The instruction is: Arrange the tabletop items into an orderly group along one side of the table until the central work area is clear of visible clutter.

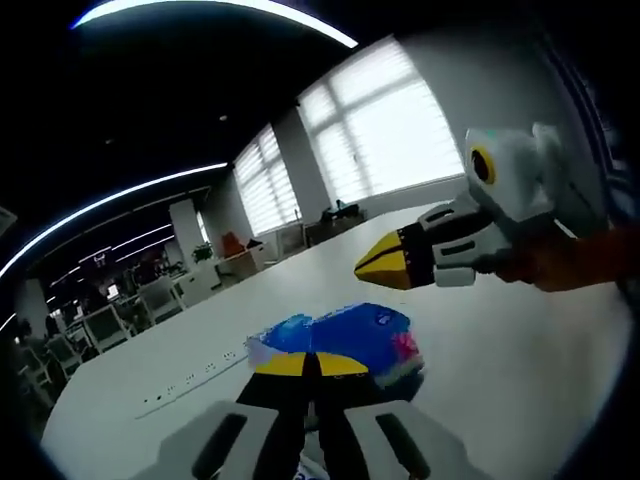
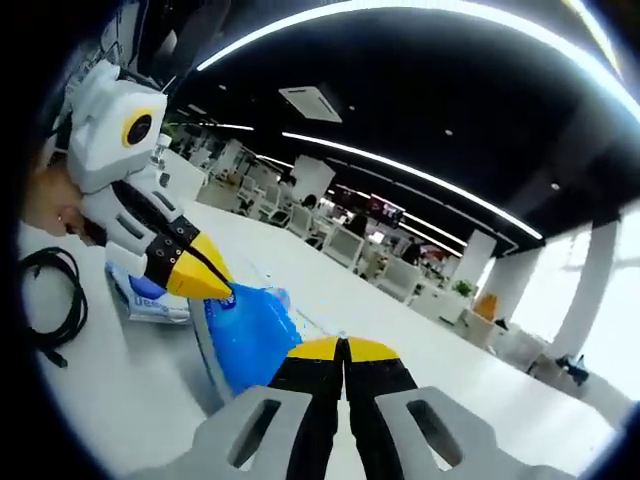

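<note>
A blue plastic packet (image 1: 350, 335) hangs just past the yellow tips of my left gripper (image 1: 310, 363), whose jaws are shut on its near edge. In the right gripper view the same packet (image 2: 250, 335) droops from the left gripper (image 2: 212, 282), which enters from the left above the white table (image 2: 120, 400). My right gripper (image 2: 343, 349) is shut with nothing between its tips, close to the right of the packet. In the left gripper view the right gripper (image 1: 380, 266) hovers above the table (image 1: 520, 360), up and right of the packet.
A coiled black cable (image 2: 55, 290) lies on the table at the left. A white and blue pouch (image 2: 150, 303) lies under the left gripper. A row of sockets (image 1: 190, 382) is set into the tabletop. Office desks and chairs stand beyond.
</note>
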Tool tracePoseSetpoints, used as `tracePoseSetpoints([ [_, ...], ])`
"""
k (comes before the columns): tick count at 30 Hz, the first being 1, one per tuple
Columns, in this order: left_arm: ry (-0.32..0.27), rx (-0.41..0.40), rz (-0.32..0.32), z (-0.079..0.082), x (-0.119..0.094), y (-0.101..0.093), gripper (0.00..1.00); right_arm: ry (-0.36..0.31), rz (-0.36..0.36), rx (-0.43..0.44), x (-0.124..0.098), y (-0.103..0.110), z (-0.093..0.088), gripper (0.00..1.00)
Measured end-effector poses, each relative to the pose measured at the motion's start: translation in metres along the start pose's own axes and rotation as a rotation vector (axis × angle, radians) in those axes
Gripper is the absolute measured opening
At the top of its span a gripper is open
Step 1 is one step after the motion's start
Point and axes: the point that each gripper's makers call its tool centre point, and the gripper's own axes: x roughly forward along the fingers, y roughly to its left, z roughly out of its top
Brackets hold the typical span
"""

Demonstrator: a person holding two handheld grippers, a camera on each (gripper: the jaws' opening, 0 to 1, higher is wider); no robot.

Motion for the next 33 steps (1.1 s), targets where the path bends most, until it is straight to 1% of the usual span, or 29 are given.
tracePoseSetpoints([
  [2, 0.002, 0.019, 0.005, 0.001, -0.002, -0.001, 0.0, 0.005, 0.01, -0.025, -0.001, 0.007, 0.001, 0.0],
  [3, 0.007, 0.014, 0.003, -0.001, -0.002, -0.002, 0.0, 0.011, 0.012, -0.024, -0.001, 0.009, -0.002, 0.0],
  [6, 0.025, -0.002, -0.005, -0.013, -0.004, -0.004, 0.0, 0.018, 0.019, 0.011, -0.004, 0.014, -0.01, 0.0],
  [10, 0.041, -0.017, -0.003, -0.022, -0.007, -0.003, 0.0, 0.032, 0.027, 0.021, -0.007, 0.017, -0.017, 0.0],
  [15, 0.043, -0.013, -0.004, -0.021, -0.009, -0.003, 0.0, 0.025, 0.019, 0.034, -0.011, 0.012, -0.013, 0.0],
  [20, 0.043, -0.007, -0.011, -0.02, -0.011, -0.004, 0.0, 0.033, 0.02, 0.049, -0.013, 0.011, -0.014, 0.0],
  [25, 0.046, -0.018, -0.016, -0.025, -0.013, -0.007, 0.0, 0.029, 0.031, 0.124, -0.018, 0.014, -0.019, 0.0],
  [27, 0.047, -0.022, -0.017, -0.027, -0.015, -0.009, 0.0, 0.054, 0.034, 0.169, -0.019, 0.015, -0.025, 0.0],
  [30, 0.051, -0.024, -0.021, -0.029, -0.015, -0.01, 0.0, 0.05, 0.039, 0.17, -0.02, 0.016, -0.026, 0.0],
  [33, 0.052, -0.024, -0.023, -0.029, -0.016, -0.011, 0.0, 0.045, 0.041, 0.21, -0.022, 0.016, -0.026, 0.01],
])
